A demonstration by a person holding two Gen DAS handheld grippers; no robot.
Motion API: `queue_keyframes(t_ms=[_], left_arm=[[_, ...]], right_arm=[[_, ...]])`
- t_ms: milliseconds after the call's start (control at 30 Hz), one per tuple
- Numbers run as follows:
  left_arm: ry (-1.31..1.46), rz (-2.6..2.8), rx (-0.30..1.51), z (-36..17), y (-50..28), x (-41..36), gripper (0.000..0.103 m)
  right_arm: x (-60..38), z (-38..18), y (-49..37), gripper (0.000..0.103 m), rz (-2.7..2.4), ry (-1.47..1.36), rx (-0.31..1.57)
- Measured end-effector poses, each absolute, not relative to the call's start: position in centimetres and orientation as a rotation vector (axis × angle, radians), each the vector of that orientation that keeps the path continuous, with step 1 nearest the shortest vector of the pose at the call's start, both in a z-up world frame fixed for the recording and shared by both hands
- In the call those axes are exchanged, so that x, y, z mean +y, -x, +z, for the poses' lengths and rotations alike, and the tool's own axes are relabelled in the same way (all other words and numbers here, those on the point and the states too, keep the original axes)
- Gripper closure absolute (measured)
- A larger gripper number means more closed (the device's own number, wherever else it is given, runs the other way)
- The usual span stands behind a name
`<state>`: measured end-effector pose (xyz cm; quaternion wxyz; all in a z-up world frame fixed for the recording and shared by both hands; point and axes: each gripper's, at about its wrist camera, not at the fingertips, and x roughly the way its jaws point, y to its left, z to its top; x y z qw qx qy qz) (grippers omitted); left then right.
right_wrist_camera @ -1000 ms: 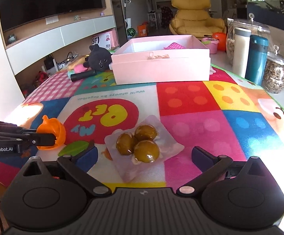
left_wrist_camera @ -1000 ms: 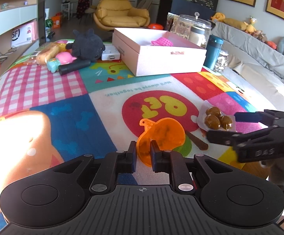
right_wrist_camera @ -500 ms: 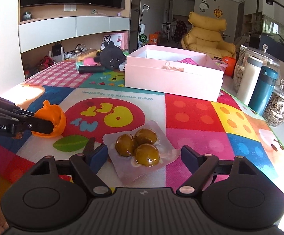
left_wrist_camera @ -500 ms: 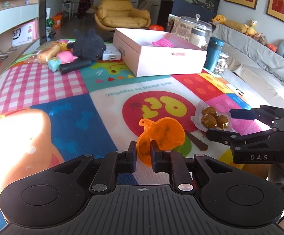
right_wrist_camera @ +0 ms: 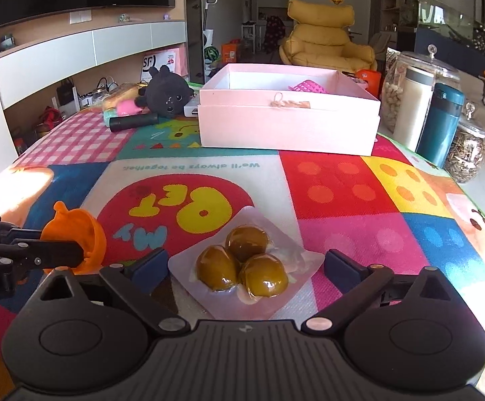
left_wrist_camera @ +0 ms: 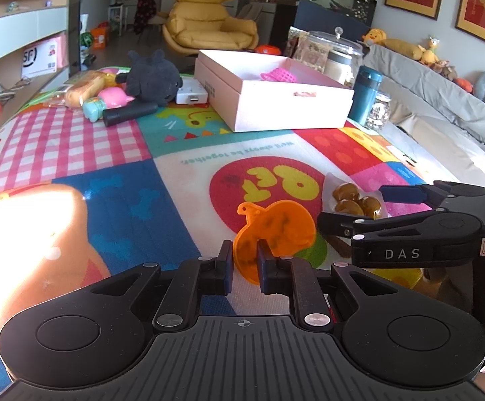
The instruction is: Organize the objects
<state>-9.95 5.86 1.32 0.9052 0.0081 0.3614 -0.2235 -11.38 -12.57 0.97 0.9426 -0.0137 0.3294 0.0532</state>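
At six o'clock in the left wrist view, the left gripper (left_wrist_camera: 245, 271) pinches an orange funnel (left_wrist_camera: 275, 230) above the colourful worktop (left_wrist_camera: 115, 153). At six o'clock in the right wrist view, the right gripper (right_wrist_camera: 246, 270) is spread wide around a packet of brown balls (right_wrist_camera: 245, 264) lying on the worktop. A pink box (right_wrist_camera: 289, 123) sits at twelve o'clock.

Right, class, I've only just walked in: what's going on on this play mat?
A person is tidying toys with two handheld grippers. The left gripper has its jaws shut on an orange funnel, held just above the mat. The right gripper is open, its jaws either side of a sealed packet of three brown eggs lying on the mat. The pink box behind already holds a pink mesh item.
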Motion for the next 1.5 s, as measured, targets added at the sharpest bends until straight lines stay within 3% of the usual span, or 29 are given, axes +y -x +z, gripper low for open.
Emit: queue_keyframes(t_ms=[133,233,1000,1300,1500], left_arm=[[-0.013,-0.46,0.745,1.3,9.9,5.8,0.086],[-0.015,-0.457,0.74,1.3,9.9,5.7,0.086],[-0.075,-0.526,0.651,4.1,9.3,4.5,0.093],[-0.072,-0.577,0.422,12.8,-1.2,0.5,0.093],[0.102,-0.533,0.454,10.6,-10.6,0.0,0.085]], right_arm=[[-12.4,2.1,12.2,0.025,0.124,0.056,0.63],[-12.7,2.7,12.5,0.03,0.151,0.059,0.633],[-15.4,7.1,15.0,0.032,0.143,0.133,0.512],[-17.6,9.1,11.2,0.032,0.135,0.098,0.496],[-18.6,11.3,5.5,0.032,0.103,0.087,0.456]])
